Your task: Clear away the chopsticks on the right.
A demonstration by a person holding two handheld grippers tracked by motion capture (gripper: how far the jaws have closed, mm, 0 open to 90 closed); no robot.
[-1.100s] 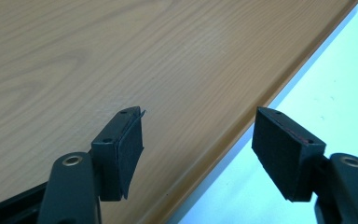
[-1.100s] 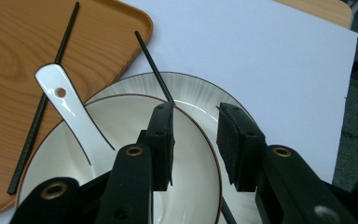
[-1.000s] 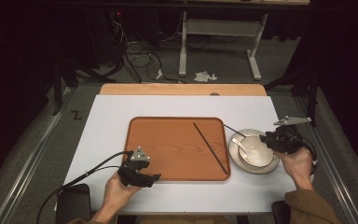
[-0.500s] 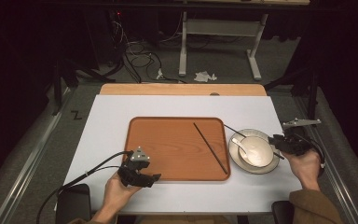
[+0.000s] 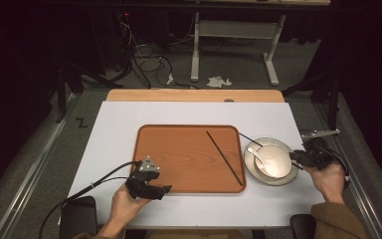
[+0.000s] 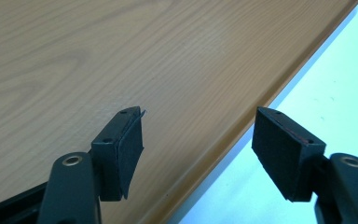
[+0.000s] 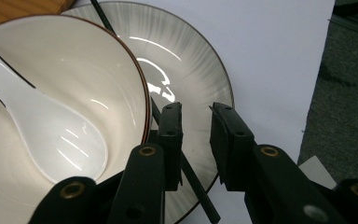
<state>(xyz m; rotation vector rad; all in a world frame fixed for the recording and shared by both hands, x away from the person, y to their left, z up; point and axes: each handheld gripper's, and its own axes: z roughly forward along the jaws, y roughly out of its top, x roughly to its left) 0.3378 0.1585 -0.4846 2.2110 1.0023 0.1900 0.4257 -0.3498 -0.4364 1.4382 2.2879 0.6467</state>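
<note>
Right gripper (image 7: 196, 109) at the right rim of the round grey streaked ceramic plate (image 7: 200, 60). Its jaws have just been closing and now stand narrow, pads not yet touching anything.

Thin black chopstick (image 7: 193, 179) lies on the plate, wedged under the cream bowl with a brown rim (image 7: 74, 60). Its long axis runs from the plate's far-left side, beneath the bowl, out over the near-right rim. The free end passes just below the gap between the jaws and slants across them, so I judge the grip needs a drop onto it. White ceramic spoon (image 7: 51, 140) rests in the bowl.

Left gripper (image 6: 198, 126) is well left of the plate, jaws wide and empty, straddling the orange-brown wooden tray's (image 6: 121, 56) near edge. A second black chopstick (image 5: 225, 158) lies on the tray. White tabletop (image 5: 114, 129); the room behind is dark.
</note>
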